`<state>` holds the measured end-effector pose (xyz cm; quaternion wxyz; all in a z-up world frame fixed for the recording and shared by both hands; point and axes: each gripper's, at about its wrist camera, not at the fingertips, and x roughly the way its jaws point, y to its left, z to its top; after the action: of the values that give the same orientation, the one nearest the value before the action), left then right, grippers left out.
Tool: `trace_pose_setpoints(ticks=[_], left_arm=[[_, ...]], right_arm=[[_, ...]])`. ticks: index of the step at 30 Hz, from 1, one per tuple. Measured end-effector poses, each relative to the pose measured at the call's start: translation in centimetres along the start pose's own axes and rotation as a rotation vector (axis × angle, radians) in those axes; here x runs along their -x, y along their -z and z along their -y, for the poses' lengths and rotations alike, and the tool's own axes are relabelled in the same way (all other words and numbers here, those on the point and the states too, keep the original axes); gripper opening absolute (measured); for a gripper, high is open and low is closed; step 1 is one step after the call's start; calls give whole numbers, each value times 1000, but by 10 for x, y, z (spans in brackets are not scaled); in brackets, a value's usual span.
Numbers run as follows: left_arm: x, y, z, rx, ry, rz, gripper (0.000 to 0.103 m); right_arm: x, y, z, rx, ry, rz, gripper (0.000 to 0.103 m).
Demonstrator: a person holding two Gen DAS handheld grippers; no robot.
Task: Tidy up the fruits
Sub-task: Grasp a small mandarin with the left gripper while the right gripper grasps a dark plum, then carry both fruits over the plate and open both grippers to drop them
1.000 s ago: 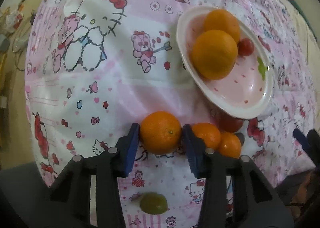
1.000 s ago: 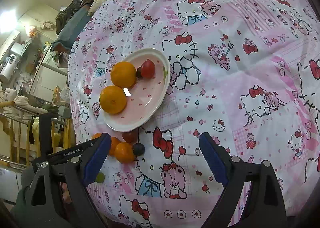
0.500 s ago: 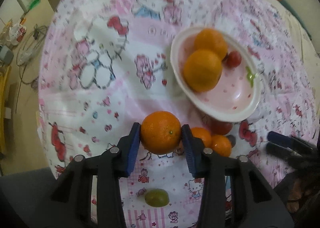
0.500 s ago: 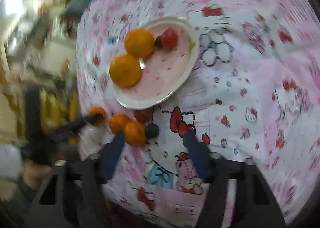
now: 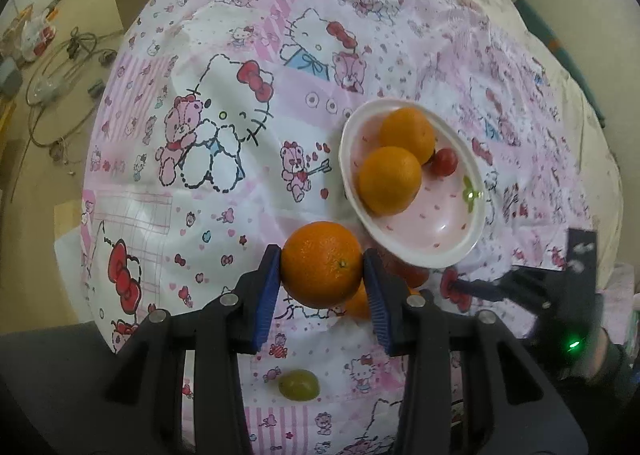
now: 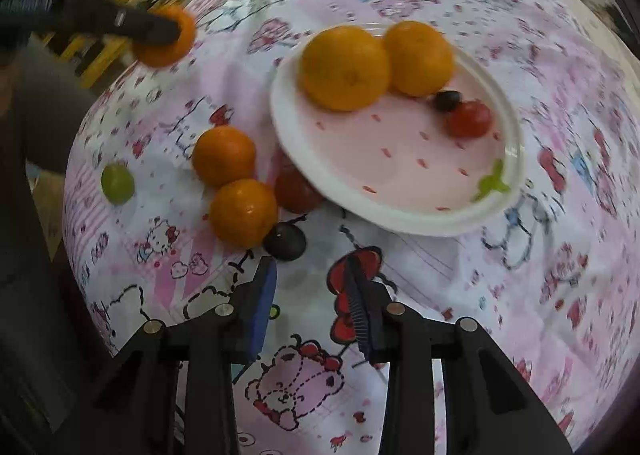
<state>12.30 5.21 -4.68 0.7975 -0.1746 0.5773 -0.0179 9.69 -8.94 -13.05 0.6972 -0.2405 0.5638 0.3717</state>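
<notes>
My left gripper [image 5: 323, 267] is shut on an orange [image 5: 322, 264] and holds it above the cloth, near the white oval plate [image 5: 460, 251]. The plate [image 6: 404, 223] holds two oranges [image 6: 345, 67], a cherry tomato [image 6: 470, 119] and a dark grape [image 6: 447, 100]. My right gripper [image 6: 311, 287] is open and empty, low over the cloth just in front of a loose dark grape [image 6: 285, 242]. Beside that grape lie two small oranges [image 6: 243, 212], a tomato [image 6: 294, 191] and a green grape [image 6: 117, 183]. The left gripper with its orange [image 6: 168, 43] shows at the upper left.
The pink Hello Kitty cloth [image 5: 224, 103] covers a round table. The table edge drops to a floor with cables [image 5: 60, 67] on the left. The right gripper [image 5: 520, 287] shows at the right of the left wrist view. A green grape [image 5: 299, 385] lies below the left jaws.
My left gripper has lifted the orange higher and toward the plate. My right gripper has narrowed its jaws and moved down and closer to the loose fruits.
</notes>
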Motion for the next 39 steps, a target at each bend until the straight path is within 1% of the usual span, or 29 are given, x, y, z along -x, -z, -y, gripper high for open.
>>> trace_pose_setpoints(ticks=[1, 3, 7, 10, 12, 14, 16, 17, 23, 25, 29, 34, 39], left_arm=[[0, 0, 1, 2, 8, -3, 37], [1, -1, 1, 5, 21, -6, 37], [2, -2, 4, 1, 30, -6, 37], [3, -2, 6, -14, 21, 3, 37], [3, -2, 6, -11, 21, 4, 37], [2, -2, 5, -8, 17, 1, 37], [0, -2, 3, -6, 12, -4, 37], [0, -2, 3, -5, 10, -6, 37], [-4, -2, 0, -11, -19, -4, 37], [-6, -1, -2, -6, -24, -5, 37], [-5, -1, 0, -11, -31, 0, 37], [-6, 0, 4, -25, -43, 5, 37], [-4, 1, 7, -37, -62, 21, 37]], right_arm=[[-2, -1, -2, 21, 7, 0, 36], [-7, -4, -5, 62, -7, 4, 36], [-17, -7, -12, 174, 6, -8, 35], [-24, -8, -16, 210, -16, -1, 35], [-27, -8, -20, 236, -24, 3, 32], [-29, -8, -26, 252, -28, 8, 32], [-29, -7, -28, 256, -34, 10, 27], [-29, -5, -27, 250, -35, 11, 25], [-22, 3, -21, 235, -26, 24, 24], [-18, 7, -18, 213, -17, 25, 24], [-5, 16, -4, 138, -24, 18, 24], [23, 29, 8, 59, -15, 64, 24], [51, 43, 15, -52, 13, 143, 24]])
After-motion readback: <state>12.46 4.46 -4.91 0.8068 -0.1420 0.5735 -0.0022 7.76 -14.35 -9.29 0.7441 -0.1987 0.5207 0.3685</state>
